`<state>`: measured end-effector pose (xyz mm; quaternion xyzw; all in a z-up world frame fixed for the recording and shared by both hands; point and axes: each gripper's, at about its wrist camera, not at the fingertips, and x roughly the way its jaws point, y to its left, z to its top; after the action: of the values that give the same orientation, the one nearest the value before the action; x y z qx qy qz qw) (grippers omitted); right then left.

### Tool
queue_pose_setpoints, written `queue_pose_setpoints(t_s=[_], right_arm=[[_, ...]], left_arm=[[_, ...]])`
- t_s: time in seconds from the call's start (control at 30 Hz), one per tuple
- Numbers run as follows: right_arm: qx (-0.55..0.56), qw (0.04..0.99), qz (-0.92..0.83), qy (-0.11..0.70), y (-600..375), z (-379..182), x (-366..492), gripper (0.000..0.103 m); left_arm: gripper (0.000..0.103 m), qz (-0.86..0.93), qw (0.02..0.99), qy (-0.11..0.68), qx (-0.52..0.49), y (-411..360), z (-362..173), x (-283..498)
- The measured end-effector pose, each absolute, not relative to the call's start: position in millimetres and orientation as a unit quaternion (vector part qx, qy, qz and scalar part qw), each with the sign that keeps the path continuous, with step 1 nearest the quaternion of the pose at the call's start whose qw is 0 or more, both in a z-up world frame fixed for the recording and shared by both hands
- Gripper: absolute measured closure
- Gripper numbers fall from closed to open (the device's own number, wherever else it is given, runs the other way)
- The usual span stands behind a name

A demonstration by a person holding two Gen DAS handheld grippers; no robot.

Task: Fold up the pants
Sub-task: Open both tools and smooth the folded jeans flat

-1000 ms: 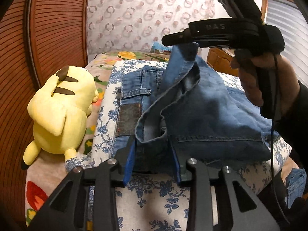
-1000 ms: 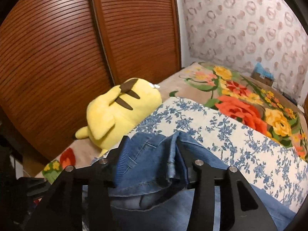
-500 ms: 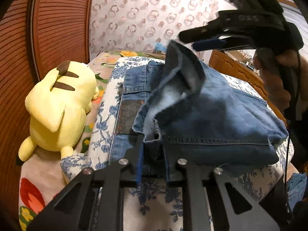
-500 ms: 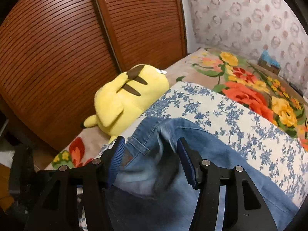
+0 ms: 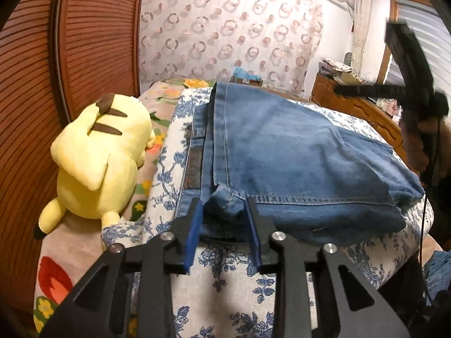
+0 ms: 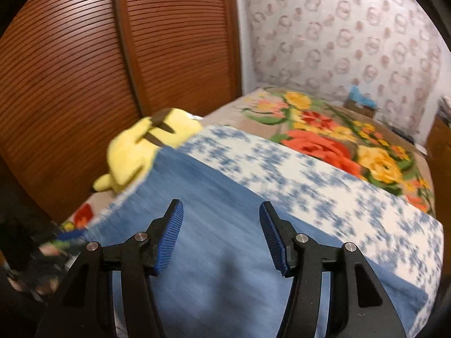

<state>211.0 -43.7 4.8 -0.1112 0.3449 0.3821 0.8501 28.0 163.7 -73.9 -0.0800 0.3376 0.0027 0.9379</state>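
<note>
Blue jeans (image 5: pixel 296 155) lie folded in flat layers on a blue-flowered white quilt (image 5: pixel 225 281). My left gripper (image 5: pixel 224 225) sits at the near hem corner of the jeans. Its jaws are opening; the denim corner lies loose between the blue pads (image 5: pixel 193 231) with a gap on both sides. My right gripper (image 6: pixel 221 225) hovers open above the flat denim (image 6: pixel 225 267), nothing between its fingers; that view is motion-blurred. In the left wrist view a hand (image 5: pixel 422 146) holds it off the jeans' right edge.
A yellow plush toy (image 5: pixel 104 155) lies left of the quilt, against a slatted wooden door (image 5: pixel 28 98). A flowered blanket (image 6: pixel 352 140) covers the bed beyond. A wooden cabinet (image 5: pixel 352 107) stands at the back right. More denim (image 5: pixel 437 270) lies low at the right.
The right gripper let go of the lifted jeans leg and drew away to the right. The leg dropped flat onto the pile. The left jaws narrowed on the corner, then widened again.
</note>
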Motion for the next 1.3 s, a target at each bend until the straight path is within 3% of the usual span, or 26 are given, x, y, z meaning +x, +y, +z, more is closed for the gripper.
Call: queue_pose_setpoints(t_s=[0.07,0.27,0.83,1.3], right_arm=[[-0.111,0.857,0.365,0.347,-64.1,-5.5,210.0,0.046],[-0.101,0.861,0.335,0.370,-118.5,-37.0,205.7,0.048],[-0.091,0.885,0.246,0.385,-250.7,-73.4,179.3,0.048],[-0.080,0.887,0.241,0.385,-267.6,-83.6,169.6,0.048]], left_arm=[[0.064,0.000,0.940,0.332,-0.077,162.4,-69.6,27.0],[0.058,-0.010,0.944,0.322,-0.064,149.7,-55.9,27.7],[0.058,-0.066,0.939,0.334,-0.056,57.9,-51.7,82.2],[0.058,-0.099,0.929,0.357,-0.020,0.8,-59.4,105.4]])
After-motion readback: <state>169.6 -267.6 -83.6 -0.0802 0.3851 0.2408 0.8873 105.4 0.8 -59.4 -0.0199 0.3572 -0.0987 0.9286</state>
